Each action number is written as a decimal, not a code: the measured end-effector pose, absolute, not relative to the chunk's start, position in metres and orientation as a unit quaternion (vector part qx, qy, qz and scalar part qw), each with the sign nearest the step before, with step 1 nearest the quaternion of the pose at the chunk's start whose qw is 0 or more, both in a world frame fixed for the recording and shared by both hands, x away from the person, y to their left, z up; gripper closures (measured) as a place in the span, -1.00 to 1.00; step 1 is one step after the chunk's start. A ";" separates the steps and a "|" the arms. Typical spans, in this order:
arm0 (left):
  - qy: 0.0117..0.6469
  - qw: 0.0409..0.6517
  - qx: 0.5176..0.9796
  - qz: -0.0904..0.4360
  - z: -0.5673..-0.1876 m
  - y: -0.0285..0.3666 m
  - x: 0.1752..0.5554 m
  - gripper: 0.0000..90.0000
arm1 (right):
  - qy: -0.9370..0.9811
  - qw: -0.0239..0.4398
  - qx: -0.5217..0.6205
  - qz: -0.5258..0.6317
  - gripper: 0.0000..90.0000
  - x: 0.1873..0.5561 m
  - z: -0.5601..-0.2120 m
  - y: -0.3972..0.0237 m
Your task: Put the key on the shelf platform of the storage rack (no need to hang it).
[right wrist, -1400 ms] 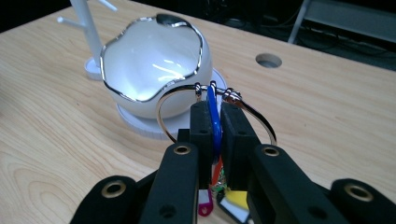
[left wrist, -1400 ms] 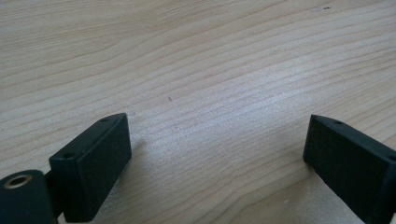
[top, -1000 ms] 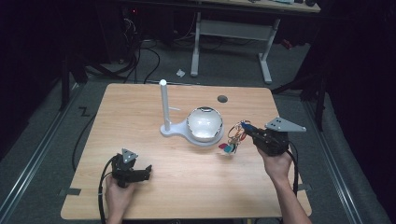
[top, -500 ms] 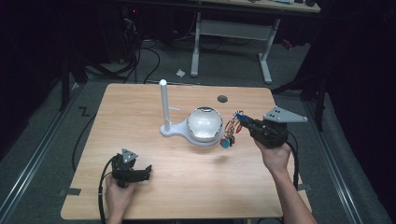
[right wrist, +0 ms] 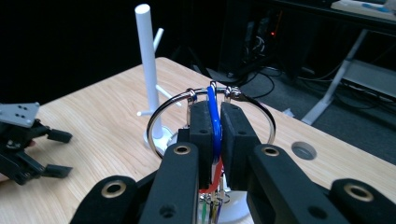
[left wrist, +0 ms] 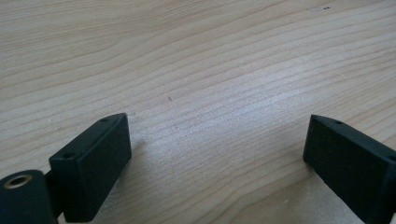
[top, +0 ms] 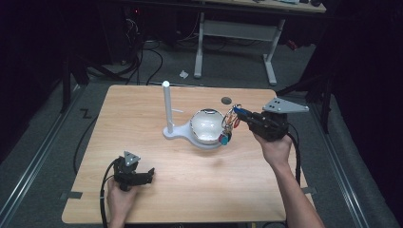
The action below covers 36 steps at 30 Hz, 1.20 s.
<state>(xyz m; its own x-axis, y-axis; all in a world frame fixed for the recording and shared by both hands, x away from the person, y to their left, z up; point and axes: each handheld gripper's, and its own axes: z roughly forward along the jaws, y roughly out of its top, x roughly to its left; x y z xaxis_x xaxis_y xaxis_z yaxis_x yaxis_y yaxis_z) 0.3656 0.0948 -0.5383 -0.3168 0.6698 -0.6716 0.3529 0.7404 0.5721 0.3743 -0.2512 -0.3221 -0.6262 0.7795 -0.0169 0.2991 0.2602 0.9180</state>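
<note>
Key ring (right wrist: 211,109) with its keys hangs in the air, just beside the bowl (top: 207,126) of the white stand (top: 167,107).
Your right gripper (top: 242,114) pinches only the thin blue tag (right wrist: 214,116) between closed jaws, so the ring may swing or slip out if you tilt quickly near the peg. Your left gripper (top: 148,174) rests on the table (top: 142,109), jaws wide open and empty.

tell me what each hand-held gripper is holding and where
Right hand-held gripper clamps a key ring by its blue tag. Left hand-held gripper holds nothing.
</note>
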 end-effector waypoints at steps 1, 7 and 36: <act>0.795 0.488 0.322 0.163 -0.538 0.095 0.366 -0.82 | 0.756 0.244 0.356 0.493 0.88 0.376 -0.321 -0.250; 0.795 0.488 0.321 0.162 -0.538 0.095 0.366 -0.82 | 0.759 0.242 0.349 0.493 0.88 0.384 -0.318 -0.238; 0.795 0.489 0.322 0.162 -0.538 0.095 0.365 -0.81 | 0.781 0.227 0.378 0.442 0.88 0.433 -0.360 -0.206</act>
<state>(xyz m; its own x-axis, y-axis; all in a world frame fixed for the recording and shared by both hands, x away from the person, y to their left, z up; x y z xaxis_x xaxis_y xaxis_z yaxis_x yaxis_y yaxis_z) 0.3653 0.0947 -0.5382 -0.3151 0.6701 -0.6721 0.3537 0.7401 0.5720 0.4327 -0.2064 -0.3604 -0.6107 0.7916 -0.0201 0.3906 0.3232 0.8620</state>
